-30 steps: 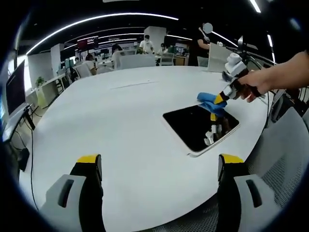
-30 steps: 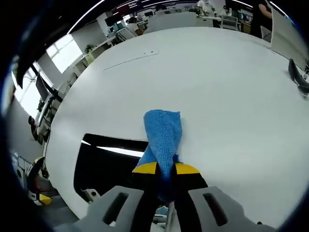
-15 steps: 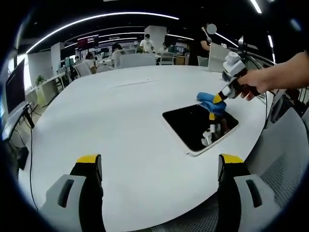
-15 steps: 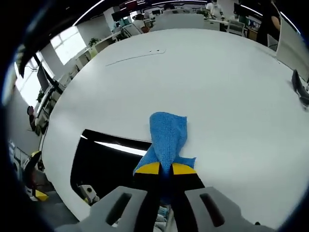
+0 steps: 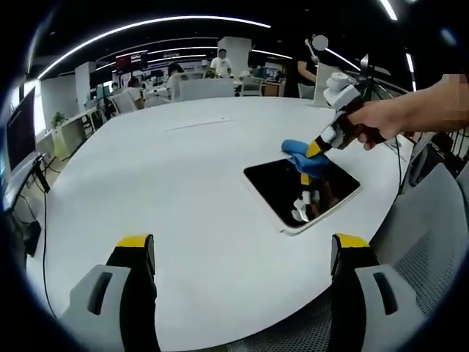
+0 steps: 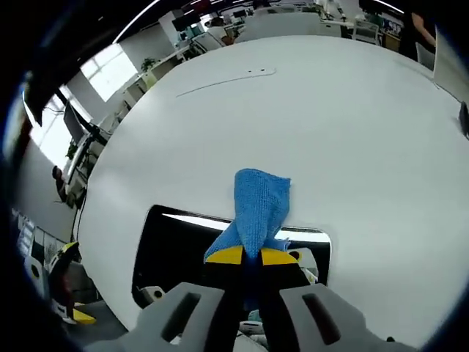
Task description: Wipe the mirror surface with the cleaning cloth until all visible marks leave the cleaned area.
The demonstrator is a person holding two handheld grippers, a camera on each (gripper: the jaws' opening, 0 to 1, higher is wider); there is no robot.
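A rectangular mirror with a pale frame lies flat on the white table, its dark glass reflecting the ceiling. In the left gripper view my right gripper, held by a hand, presses a blue cleaning cloth onto the mirror's far edge. In the right gripper view the cloth hangs forward from my shut right gripper, draped over the mirror's far rim and onto the table. My left gripper is open near the table's front edge, well short of the mirror, with nothing between its fingers.
The round white table stretches far beyond the mirror. A grey mesh chair stands at the table's right edge. Desks, chairs and several people fill the office behind. A dark object lies at the table's right edge.
My right gripper has slid the cloth sideways along the mirror's far edge, leftward in the left gripper view, so more glass lies under the cloth. The left gripper has stayed put.
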